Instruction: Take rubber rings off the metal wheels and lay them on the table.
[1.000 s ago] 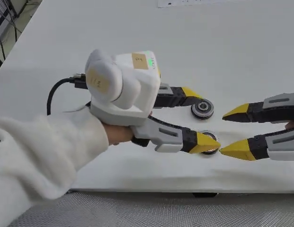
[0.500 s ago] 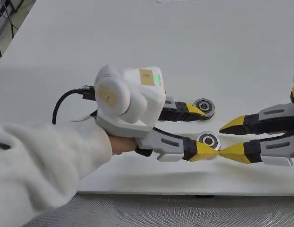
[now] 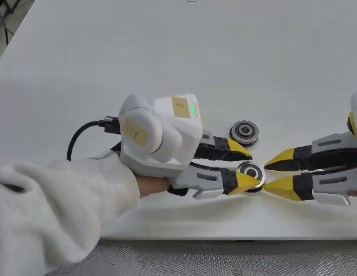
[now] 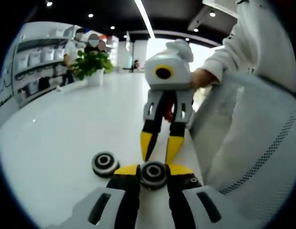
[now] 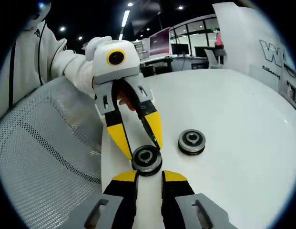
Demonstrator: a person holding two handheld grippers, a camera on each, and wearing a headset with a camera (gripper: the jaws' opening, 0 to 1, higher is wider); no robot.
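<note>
The white bench (image 3: 167, 52) is carrying both wheels near its front edge, and the person's white sleeve (image 3: 52, 213) is coming in from the left. The left gripper (image 3: 254, 168) is pointing rightward along the bench. Its jaws are drawn in narrowly on the near wheel (image 3: 251, 172), with one yellow tip pressing against each side and pinning it in place. The right gripper (image 3: 264, 176) is facing it head-on from the right. Its jaws are parted only a little and are holding nothing. Its tips are sitting just beside the wheel's free edge, and I cannot tell whether they are touching it. That wheel is lying flat, axle upright, straight ahead of the right gripper, so this gripper is probably the one placed to pick at the rim. The far wheel (image 3: 245, 131) is also lying flat just beyond, apart from both grippers. The rubber ring (image 5: 147, 170) is wrapping the near wheel's rim as a dark band, not yet off. The right tips will probably need to catch its edge while the left gripper is bracing the metal.
</note>
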